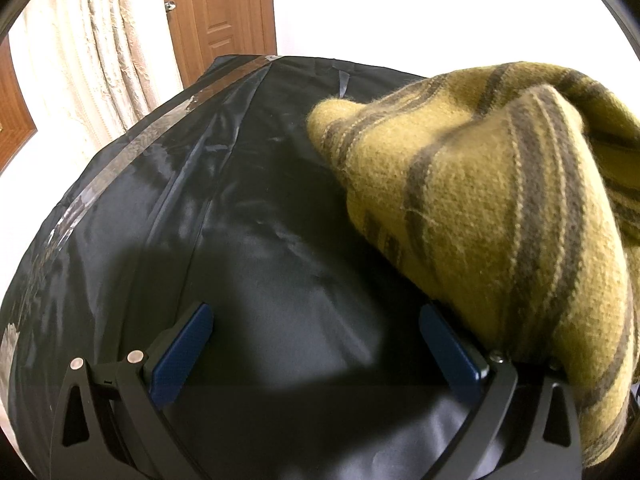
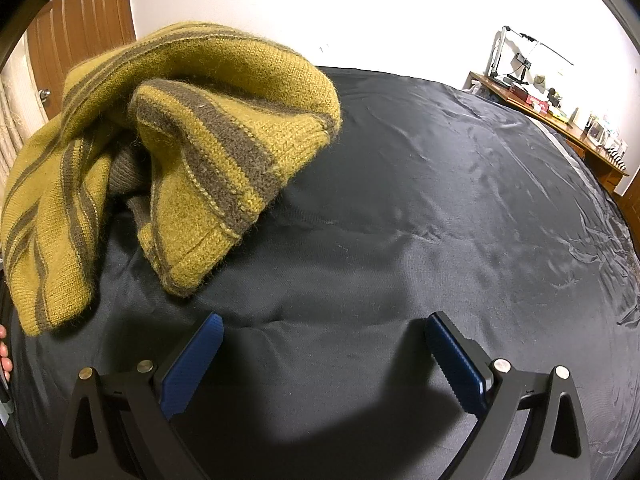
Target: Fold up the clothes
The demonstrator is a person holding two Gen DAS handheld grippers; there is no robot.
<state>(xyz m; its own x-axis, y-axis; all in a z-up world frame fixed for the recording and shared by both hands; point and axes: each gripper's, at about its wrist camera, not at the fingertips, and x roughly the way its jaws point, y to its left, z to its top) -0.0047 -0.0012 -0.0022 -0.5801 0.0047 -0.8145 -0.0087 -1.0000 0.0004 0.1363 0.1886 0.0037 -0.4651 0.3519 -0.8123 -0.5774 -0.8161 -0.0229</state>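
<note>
We are at the very start of the fold: the mustard-yellow knitted sweater with grey-brown stripes (image 2: 172,148) lies bunched in a loose heap on the dark satin-covered work surface (image 2: 440,200), not yet spread flat. In the right wrist view it sits toward the far left part of the surface, its ribbed hem (image 2: 200,256) drooping toward us; in the left wrist view the same heap crowds the right side and appears to lie against or just over that gripper's right finger.

Our left gripper (image 1: 316,320) holds its blue-padded jaws wide apart with only dark cloth between them. Our right gripper (image 2: 324,332) is likewise spread and empty, hovering over bare cloth just beside the hem.

We judge the next move to be a pick-up: each gripper needs to close on a separate edge of the sweater, likely the hem or a shoulder, then lift and shake it out. The thick fuzzy knit should pinch easily, though the slippery cover may let it slide.
</note>
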